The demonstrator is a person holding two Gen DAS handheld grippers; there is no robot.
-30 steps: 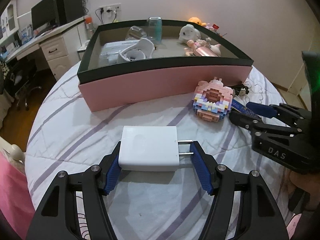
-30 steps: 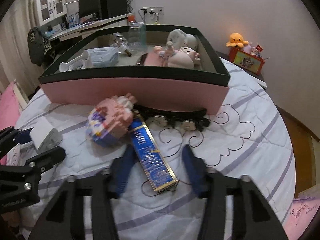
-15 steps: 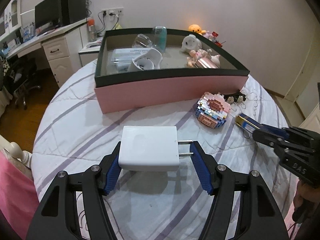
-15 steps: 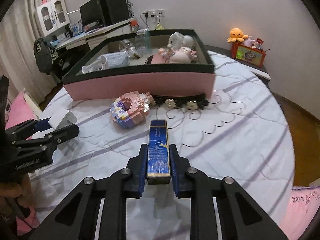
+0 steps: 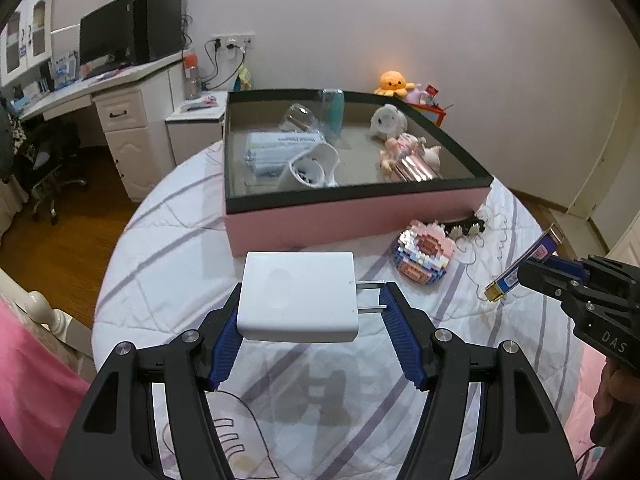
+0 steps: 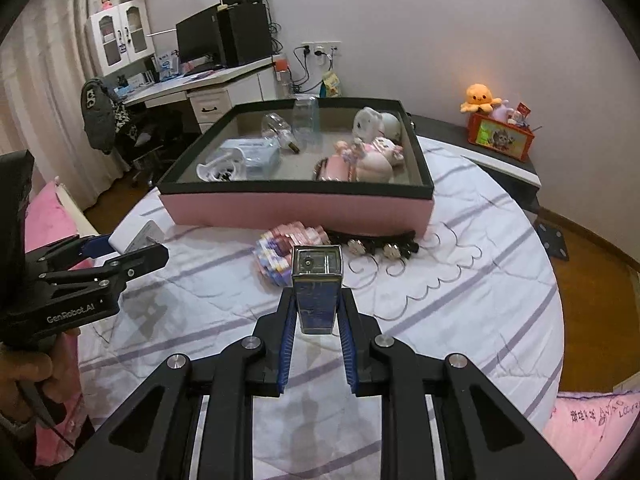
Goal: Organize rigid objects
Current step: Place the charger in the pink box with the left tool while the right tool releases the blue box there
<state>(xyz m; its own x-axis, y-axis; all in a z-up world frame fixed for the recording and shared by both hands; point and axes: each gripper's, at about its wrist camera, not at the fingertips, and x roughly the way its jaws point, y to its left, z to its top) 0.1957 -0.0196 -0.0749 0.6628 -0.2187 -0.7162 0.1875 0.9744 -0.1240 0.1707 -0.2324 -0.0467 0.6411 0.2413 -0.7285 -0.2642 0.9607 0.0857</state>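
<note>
Holding a smooth white charger [image 5: 298, 296], our left gripper [image 5: 310, 320] jaws squeeze its sides. Our right gripper [image 6: 316, 312] jaws clamp a shiny blue box [image 6: 316, 284]; its label is too blurry to read.

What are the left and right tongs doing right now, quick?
Left tongs: closed on the white charger, lifted off the bed.
Right tongs: closed on the blue box, also held up.

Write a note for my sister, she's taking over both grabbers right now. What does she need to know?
Left gripper: shut on the white charger, lifted off the bed.
Right gripper: shut on the blue harmonica box, lifted too.
Pink box: already holds a bulb, bottle, masks and toys.
Left to do: put both held things in, then the brick donut and black flower hair clip lying in front of it.
</note>
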